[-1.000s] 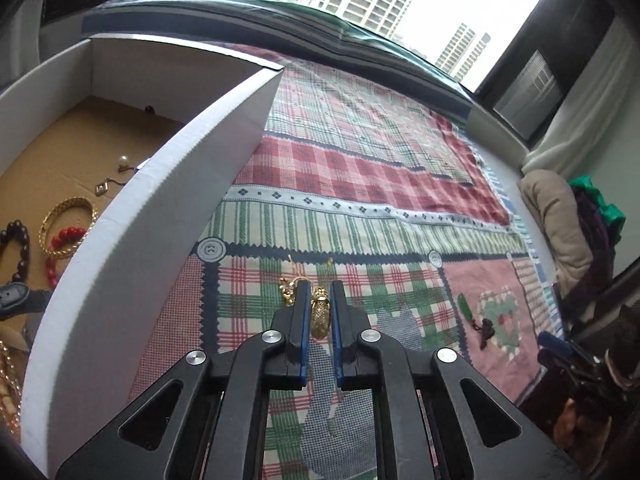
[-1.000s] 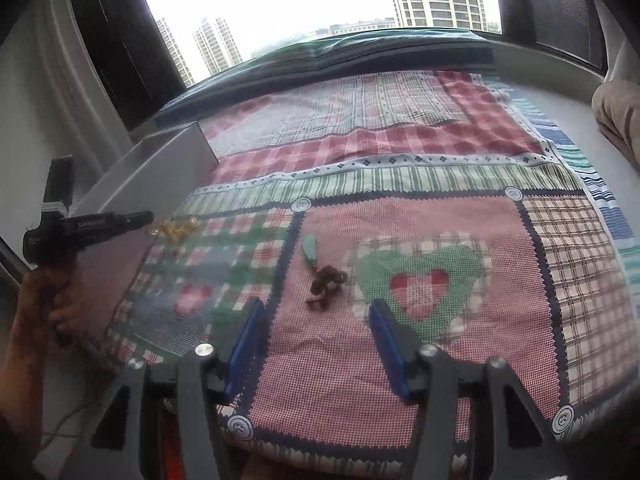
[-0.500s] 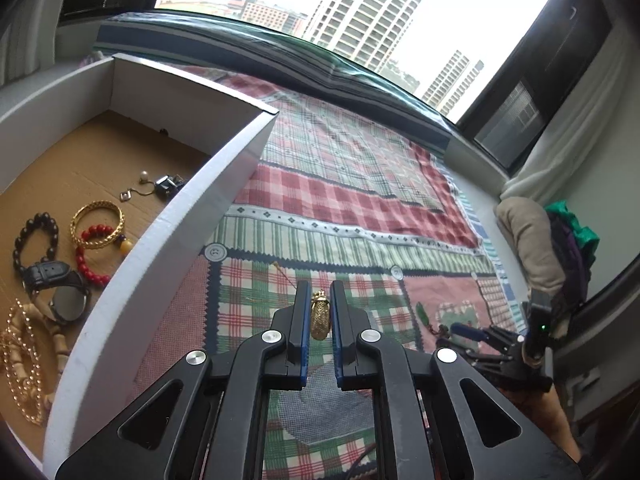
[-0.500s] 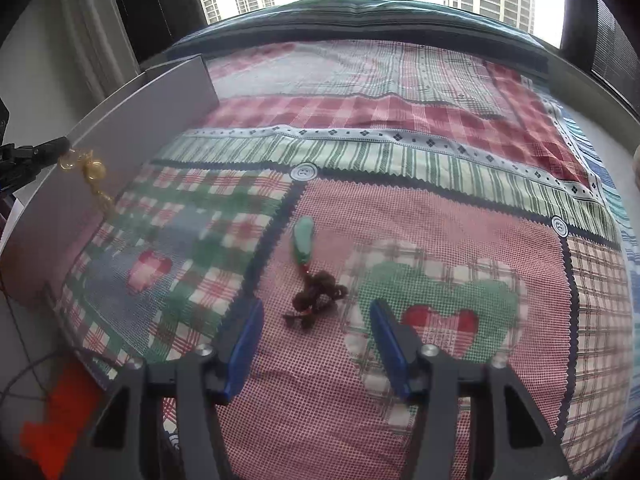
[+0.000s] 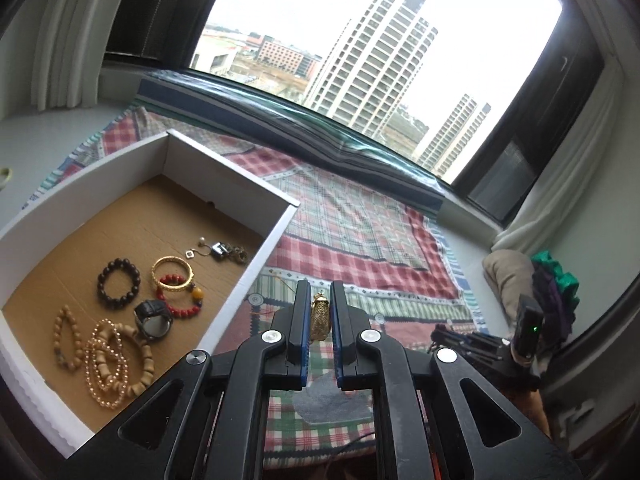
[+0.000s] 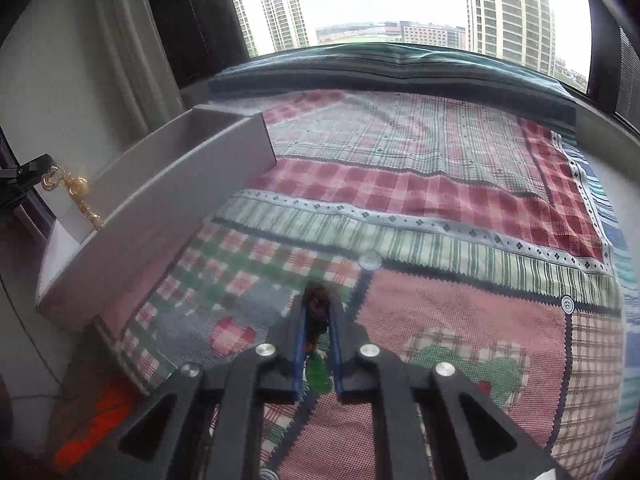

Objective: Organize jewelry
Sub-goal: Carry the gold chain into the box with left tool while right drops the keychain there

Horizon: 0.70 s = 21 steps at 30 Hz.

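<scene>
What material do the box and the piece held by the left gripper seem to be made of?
The box looks like cardboard: matte white walls, brown corrugated floor. The pendant in the left gripper looks like polished gold-coloured metal with a mesh pattern; whether it is real gold cannot be told.

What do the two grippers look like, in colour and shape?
Both the left gripper and the right gripper are matte black, with angular linkage arms that have triangular cutouts and round silver bolts at the pivots. The narrow jaws carry blue inner pads. A green light glows on the right gripper's body.
</scene>
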Tool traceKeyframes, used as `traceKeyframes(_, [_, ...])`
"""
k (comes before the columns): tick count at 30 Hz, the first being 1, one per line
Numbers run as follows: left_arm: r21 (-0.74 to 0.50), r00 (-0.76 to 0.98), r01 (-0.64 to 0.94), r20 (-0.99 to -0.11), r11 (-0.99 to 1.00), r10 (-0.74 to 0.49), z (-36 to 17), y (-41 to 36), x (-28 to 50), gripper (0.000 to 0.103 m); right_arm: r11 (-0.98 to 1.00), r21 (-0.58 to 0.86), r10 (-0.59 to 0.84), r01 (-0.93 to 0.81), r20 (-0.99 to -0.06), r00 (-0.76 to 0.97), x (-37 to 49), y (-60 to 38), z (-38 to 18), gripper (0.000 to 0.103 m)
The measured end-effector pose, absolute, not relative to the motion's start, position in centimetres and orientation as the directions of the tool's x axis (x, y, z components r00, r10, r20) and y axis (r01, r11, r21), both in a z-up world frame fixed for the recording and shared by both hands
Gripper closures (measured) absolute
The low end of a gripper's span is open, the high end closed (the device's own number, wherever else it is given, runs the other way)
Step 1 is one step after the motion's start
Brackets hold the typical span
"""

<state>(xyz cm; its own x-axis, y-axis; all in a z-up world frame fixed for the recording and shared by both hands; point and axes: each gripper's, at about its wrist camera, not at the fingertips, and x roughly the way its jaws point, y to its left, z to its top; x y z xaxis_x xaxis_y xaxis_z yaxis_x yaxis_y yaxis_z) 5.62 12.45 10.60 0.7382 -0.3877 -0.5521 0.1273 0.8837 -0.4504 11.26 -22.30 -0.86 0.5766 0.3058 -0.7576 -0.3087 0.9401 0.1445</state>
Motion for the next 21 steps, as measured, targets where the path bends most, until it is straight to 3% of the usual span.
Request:
traceKeyframes(5, [-0.382, 0.803, 0.014, -0.547, 0.924, -0.238, 12.6, 17.3, 3.8, 0.096, 0.869, 0.173, 0.447, -0.464, -0.676, 0.586, 12.9, -16.2, 4.3, 0.092])
traceKeyframes(11, [-0.335, 0.793, -0.184, -0.606, 0.924, -0.062, 9.7, 23.8, 4.6, 0.096, 0.758, 0.166, 0.574, -0.631, -0.630, 0.523, 16.2, -6.1, 7.2, 0.092])
traceKeyframes(15, [-0.355, 0.751, -0.261, -0.659, 0.898, -0.042, 6.2, 27.2, 7.1, 0.096, 0.703, 0.180, 0.598, -0.688, -0.674, 0.435, 20.0, 0.5, 6.2, 0.092])
traceKeyframes(21, [-0.311, 0.686, -0.341, -0.727, 0.887, 0.009, 1.8, 29.7, 11.1, 0.096, 0.707, 0.131, 0.479, -0.695, -0.811, 0.335, 26.1, 7.9, 0.8, 0.092])
